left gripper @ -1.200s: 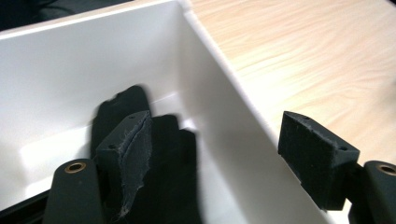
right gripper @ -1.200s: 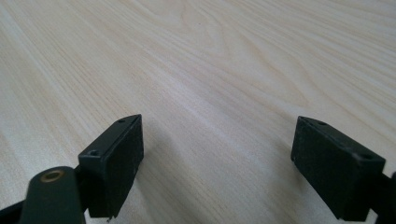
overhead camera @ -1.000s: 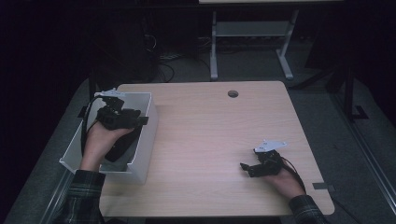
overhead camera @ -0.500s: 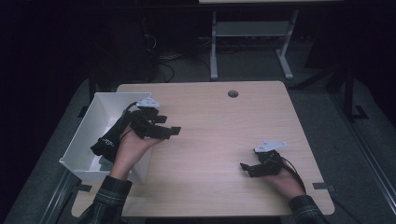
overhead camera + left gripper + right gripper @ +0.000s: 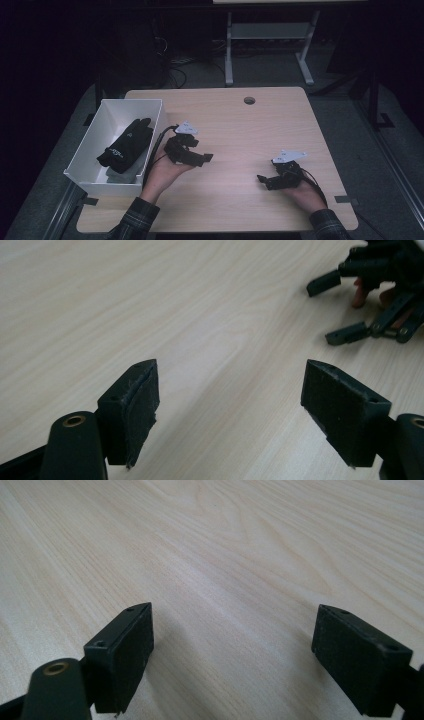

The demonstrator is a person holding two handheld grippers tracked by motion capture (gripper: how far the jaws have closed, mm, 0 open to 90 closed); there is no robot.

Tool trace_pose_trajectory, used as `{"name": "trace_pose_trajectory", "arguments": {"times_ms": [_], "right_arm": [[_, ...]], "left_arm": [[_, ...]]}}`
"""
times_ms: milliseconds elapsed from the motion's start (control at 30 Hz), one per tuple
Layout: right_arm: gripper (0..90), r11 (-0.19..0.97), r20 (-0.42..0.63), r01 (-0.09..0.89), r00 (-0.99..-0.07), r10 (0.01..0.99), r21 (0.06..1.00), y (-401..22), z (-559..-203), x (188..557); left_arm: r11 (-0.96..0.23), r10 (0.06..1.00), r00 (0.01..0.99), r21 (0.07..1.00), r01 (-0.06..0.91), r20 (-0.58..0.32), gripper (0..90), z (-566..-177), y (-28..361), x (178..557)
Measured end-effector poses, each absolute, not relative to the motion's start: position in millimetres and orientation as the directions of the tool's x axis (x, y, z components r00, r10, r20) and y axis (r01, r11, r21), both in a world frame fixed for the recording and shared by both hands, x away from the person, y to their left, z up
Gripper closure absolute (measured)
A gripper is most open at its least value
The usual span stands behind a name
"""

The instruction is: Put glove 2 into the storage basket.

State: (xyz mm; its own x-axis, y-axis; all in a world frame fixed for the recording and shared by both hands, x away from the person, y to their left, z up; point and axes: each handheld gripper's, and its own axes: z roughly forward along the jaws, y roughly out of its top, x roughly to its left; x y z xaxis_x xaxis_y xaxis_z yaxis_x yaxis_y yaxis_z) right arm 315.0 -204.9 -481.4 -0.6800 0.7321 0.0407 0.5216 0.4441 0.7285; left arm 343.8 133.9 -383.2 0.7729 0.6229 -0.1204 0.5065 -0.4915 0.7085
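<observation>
- The right gripper (image 5: pixel 267 181) rests low over the near right part of the wooden table (image 5: pixel 240 130), jaws spread wide with bare wood between them; it sits where it did a second ago.
- The left gripper (image 5: pixel 200 159) hovers over the table just right of the bin, jaws wide and holding nothing. A second ago it was down inside the bin; it has since come out and across onto the tabletop.
- The white bin (image 5: pixel 150 108) stands at the table's left edge, long axis running away from the person. In it lies a black glove (image 5: pixel 125 143), beside a pale folded piece at the near end.
- The glove lies diagonally, cuff near-left, fingers pointing far-right towards the bin's far corner. It is now uncovered.
- A round cable hole (image 5: pixel 249 100) marks the far edge.
</observation>
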Motion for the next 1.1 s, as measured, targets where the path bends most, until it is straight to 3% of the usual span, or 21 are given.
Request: {"name": "trace_pose_trajectory", "arguments": {"times_ms": [400,733,900,1100], "right_arm": [[16.9,0.445,0.041,0.522,-0.68,0.732,0.728,-205,-481,315],[16.9,0.446,0.041,0.522,-0.681,0.731,0.727,-205,-481,315],[16.9,0.447,0.04,0.521,-0.683,0.73,0.727,-205,-481,315],[16.9,0.447,0.04,0.521,-0.682,0.73,0.727,-205,-481,315]], "left_arm": [[-0.542,0.602,0.792,0.678,0.496,-0.097,21.1,-420,123,338],[-0.615,0.569,0.823,0.657,0.436,-0.014,20.2,-450,111,335],[-0.663,0.538,0.843,0.624,0.414,0.012,13.6,-465,103,333],[-0.632,0.523,0.852,0.672,0.386,0.002,12.6,-473,105,329]]}}
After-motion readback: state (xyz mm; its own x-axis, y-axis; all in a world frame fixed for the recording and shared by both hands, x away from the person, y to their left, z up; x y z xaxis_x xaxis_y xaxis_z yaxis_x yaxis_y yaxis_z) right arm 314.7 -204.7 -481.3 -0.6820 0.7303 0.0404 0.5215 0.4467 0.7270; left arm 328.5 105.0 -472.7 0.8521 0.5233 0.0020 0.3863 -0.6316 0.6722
